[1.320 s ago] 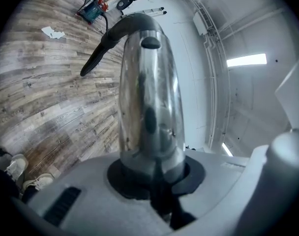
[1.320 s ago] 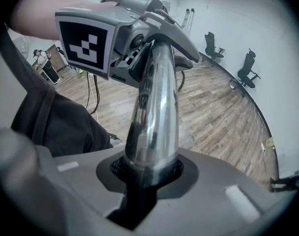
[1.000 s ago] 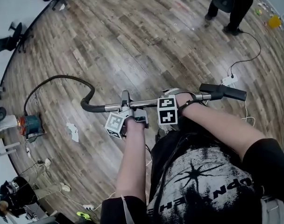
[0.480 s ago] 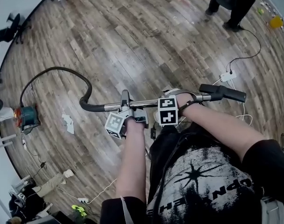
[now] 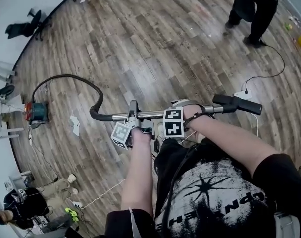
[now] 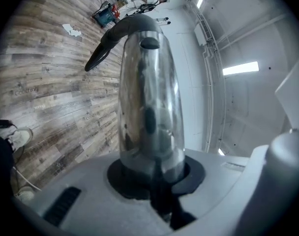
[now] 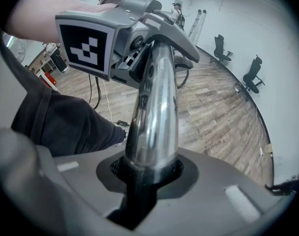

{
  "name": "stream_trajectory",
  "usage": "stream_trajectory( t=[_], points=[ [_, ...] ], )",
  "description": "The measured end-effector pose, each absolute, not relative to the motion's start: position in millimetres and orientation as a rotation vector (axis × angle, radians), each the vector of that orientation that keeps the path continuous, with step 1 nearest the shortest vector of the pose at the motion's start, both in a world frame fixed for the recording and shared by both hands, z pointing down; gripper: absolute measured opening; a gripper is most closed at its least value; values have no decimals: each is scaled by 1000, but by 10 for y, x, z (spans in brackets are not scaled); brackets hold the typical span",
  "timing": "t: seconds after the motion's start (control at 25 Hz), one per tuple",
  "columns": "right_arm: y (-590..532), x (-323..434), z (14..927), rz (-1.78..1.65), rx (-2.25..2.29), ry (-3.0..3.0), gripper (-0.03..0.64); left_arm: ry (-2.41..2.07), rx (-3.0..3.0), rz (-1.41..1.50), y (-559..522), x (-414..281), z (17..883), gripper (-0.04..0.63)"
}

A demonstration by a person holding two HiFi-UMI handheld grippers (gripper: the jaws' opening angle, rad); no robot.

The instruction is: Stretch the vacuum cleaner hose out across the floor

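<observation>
- The left gripper (image 5: 132, 118) is clenched on the shiny straight metal vacuum tube (image 5: 149, 114); its gripper view shows the jaws pressed against the tube's sides.
- The right gripper (image 5: 183, 112) grasps the same tube further right, and its jaws close round the chrome in its own view too.
- The 2 grippers sit close together on the tube, which lies level across the person's front, above the grey-brown wooden plank floor (image 5: 155, 48).
- The black flexible vacuum hose (image 5: 66, 75) leaves the tube's left end, arches far and left, then drops to the teal and orange vacuum canister (image 5: 36, 111) on the floor at the left.
- A black handle piece (image 5: 238, 104) caps the tube's right end.
- A white paper scrap (image 5: 75, 125) lies near the canister.
- A person in dark clothes (image 5: 252, 9) stands far right.
</observation>
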State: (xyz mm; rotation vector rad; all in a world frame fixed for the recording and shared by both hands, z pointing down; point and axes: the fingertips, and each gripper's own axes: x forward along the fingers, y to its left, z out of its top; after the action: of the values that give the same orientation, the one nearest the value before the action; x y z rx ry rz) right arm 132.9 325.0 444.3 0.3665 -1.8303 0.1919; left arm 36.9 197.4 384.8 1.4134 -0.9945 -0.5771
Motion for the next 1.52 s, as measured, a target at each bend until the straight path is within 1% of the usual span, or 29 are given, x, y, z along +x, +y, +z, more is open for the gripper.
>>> stream_trajectory(
  t=[0.2, 0.44, 1.08, 1.36, 1.52],
  points=[
    [3609, 1732, 4339, 131, 340, -1856, 95, -1040, 1427, -625, 2402, 721, 3674, 55],
    [4002, 1977, 4339, 84, 291, -1876, 95, -1093, 1401, -661, 2866, 907, 3672, 54],
    [4197, 1966, 4397, 131, 256, -1885, 95, -1111, 1377, -630, 3022, 909, 3746, 54],
    [4338, 1717, 4441, 133, 270, -1858, 95, -1091, 1363, -628, 3152, 654, 3830, 54],
    [4626, 1535, 4457, 173, 332, -1834, 97, -1035, 1380, -585, 3376, 549, 3858, 54]
  ],
)
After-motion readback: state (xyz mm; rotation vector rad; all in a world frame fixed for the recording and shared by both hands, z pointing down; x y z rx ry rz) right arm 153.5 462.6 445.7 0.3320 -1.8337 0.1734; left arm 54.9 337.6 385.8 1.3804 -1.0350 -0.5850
